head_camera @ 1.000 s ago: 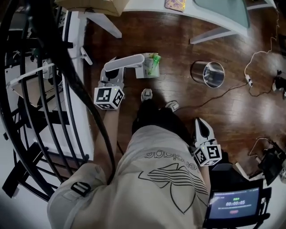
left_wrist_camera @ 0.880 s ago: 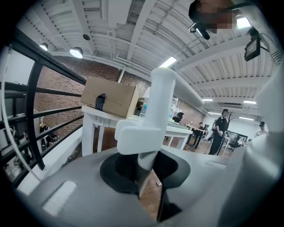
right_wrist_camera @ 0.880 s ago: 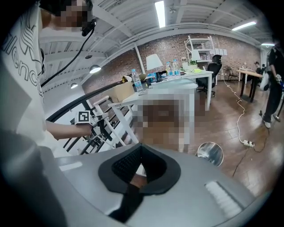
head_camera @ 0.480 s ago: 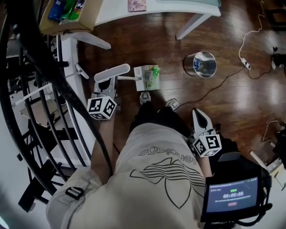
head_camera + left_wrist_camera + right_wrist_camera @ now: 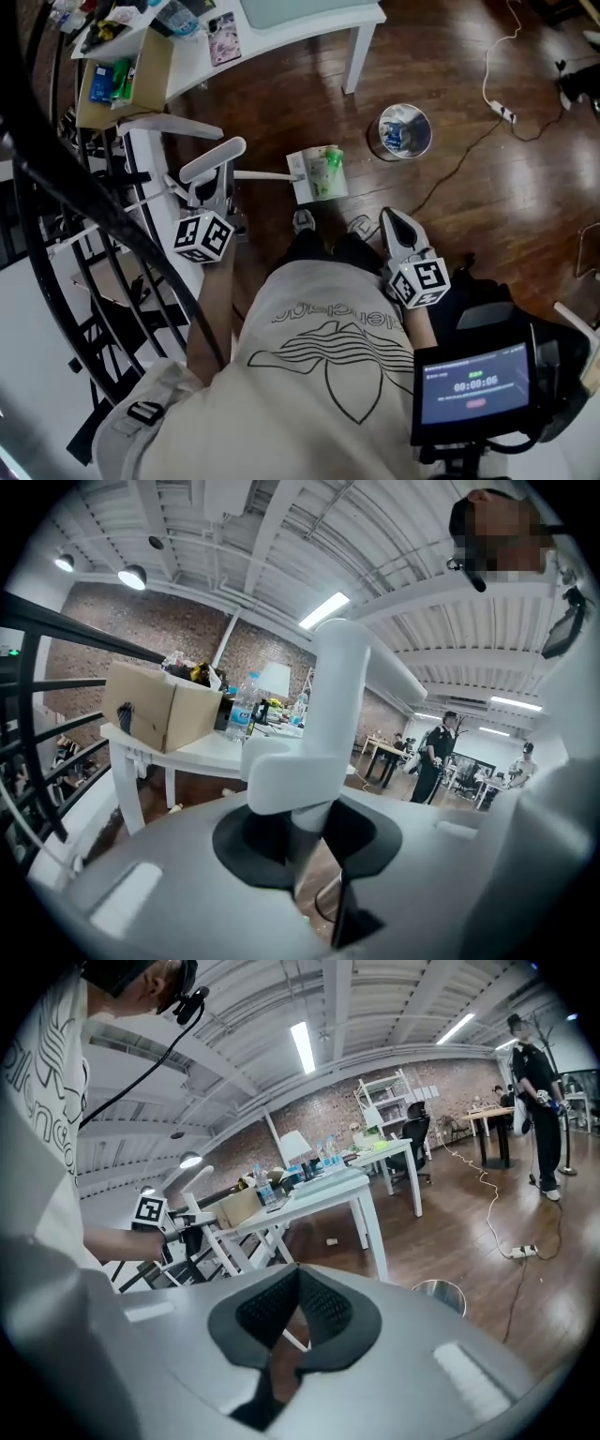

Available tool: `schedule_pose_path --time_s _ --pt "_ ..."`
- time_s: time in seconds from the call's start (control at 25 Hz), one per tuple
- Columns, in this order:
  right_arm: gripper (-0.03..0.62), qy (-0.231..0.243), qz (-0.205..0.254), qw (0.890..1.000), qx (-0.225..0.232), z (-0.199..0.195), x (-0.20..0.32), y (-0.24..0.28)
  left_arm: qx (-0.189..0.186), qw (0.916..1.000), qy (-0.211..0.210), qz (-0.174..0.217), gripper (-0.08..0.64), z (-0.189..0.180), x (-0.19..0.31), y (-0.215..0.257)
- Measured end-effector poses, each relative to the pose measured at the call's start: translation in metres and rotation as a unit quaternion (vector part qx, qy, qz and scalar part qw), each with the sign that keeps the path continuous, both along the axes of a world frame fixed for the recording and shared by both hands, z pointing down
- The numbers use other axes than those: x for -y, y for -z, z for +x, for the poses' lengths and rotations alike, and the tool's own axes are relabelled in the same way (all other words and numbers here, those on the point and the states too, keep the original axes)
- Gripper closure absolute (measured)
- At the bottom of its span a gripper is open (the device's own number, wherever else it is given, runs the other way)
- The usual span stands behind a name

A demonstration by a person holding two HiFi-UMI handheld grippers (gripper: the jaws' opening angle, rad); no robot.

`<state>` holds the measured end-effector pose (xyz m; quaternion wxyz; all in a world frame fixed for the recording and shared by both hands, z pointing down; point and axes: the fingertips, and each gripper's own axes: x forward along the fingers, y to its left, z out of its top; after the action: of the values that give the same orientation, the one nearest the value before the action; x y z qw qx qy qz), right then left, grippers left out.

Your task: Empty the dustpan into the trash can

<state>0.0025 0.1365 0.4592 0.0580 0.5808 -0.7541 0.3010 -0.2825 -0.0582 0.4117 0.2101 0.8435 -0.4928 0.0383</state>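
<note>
Your right gripper (image 5: pixel 394 220) hangs at your side, jaws pressed together on nothing, spare for now. Your left gripper (image 5: pixel 210 192) pinches the white handle (image 5: pixel 214 159), keeping the dustpan (image 5: pixel 317 174) level so its green litter (image 5: pixel 325 167) stays aboard. The trash can (image 5: pixel 404 130) stands beyond on the floor (image 5: pixel 469 187), well apart from the pan
</note>
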Motion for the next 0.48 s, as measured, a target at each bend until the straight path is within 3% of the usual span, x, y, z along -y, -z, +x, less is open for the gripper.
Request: schedule_pose_path --time_s 0.32,0.48 --pt "0.589 -0.031 0.048 0.997 0.054 0.074 0.0 -0.001 -0.001 0.999 0.003 0.044 0.471 0.066 0.007 0.085" --pt "0.589 -0.034 0.054 0.996 0.065 0.09 -0.005 -0.004 0.001 0.9984 0.003 0.056 0.472 0.09 0.012 0.107"
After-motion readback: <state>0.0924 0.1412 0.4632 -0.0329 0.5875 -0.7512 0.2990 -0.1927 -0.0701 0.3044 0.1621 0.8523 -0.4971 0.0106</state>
